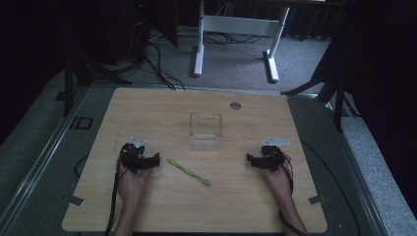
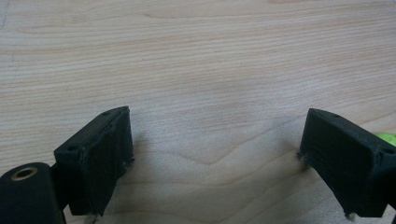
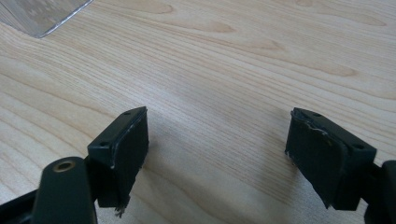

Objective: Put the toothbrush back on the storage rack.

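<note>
A thin green toothbrush (image 1: 189,171) lies slantwise on the wooden table (image 1: 147,108), between the two hands. A clear plastic box (image 1: 205,131) stands upright behind it, near the table's middle. My left gripper (image 1: 147,161) rests on the table just left of the toothbrush, open, with bare wood between its jaws (image 2: 215,154); a bit of green (image 2: 387,137) peeks past its right jaw. My right gripper (image 1: 253,161) rests at the right, also open over bare wood (image 3: 217,149), with a corner of the clear box (image 3: 42,14) at the upper left.
A small round metal disc (image 1: 235,105) is set into the table near its far edge. Beyond the table stand a white desk frame (image 1: 236,39), black stands and cables on a grey carpet. Cables trail from both grippers off the near edge.
</note>
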Action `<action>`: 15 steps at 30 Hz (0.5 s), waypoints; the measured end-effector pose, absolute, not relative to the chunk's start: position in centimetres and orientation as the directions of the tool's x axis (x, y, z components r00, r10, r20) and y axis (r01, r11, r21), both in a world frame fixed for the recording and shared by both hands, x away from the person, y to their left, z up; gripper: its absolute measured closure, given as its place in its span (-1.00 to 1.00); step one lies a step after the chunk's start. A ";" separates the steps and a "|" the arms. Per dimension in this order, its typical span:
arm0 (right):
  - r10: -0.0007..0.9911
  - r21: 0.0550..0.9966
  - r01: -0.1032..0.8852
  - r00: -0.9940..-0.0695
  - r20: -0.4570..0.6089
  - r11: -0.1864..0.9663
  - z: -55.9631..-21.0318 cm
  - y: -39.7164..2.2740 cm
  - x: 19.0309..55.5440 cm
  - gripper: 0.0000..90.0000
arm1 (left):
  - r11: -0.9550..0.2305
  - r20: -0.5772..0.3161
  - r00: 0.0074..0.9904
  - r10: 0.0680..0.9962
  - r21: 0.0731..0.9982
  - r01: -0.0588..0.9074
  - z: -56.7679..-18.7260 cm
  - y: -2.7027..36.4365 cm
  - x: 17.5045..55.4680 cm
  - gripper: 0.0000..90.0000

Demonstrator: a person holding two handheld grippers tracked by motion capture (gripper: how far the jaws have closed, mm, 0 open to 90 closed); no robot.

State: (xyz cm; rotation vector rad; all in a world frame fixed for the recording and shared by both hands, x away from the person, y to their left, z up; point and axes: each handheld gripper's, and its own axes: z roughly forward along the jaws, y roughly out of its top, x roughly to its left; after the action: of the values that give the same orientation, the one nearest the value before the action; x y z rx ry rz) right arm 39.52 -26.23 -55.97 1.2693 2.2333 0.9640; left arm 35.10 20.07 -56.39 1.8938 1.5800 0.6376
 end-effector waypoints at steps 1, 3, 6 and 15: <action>0.860 0.729 0.588 -0.511 -0.003 0.351 -56.0 -26.2 39.5 -0.53 | -0.125 -0.006 0.182 0.983 0.700 0.703 -56.4 20.1 35.1 -0.78; 0.860 0.728 0.588 -0.510 -0.003 0.351 -56.0 -26.2 39.5 -0.53 | -0.117 -0.006 0.172 0.985 0.705 0.700 -56.4 20.1 35.0 -0.68; 0.860 0.728 0.589 -0.510 -0.003 0.352 -56.0 -26.2 39.5 -0.53 | -0.128 -0.007 0.185 0.983 0.697 0.705 -56.2 20.4 34.9 -0.63; 0.863 0.725 0.593 -0.505 -0.005 0.351 -56.0 -26.0 39.6 -0.59 | -0.137 -0.007 0.190 0.982 0.667 0.732 -55.7 20.6 34.8 -0.49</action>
State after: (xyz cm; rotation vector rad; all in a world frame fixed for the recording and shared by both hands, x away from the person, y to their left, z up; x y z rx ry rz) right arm 39.57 -26.03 -55.98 1.2773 2.2318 0.9542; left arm 34.82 20.59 -55.69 1.9318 1.5984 0.6031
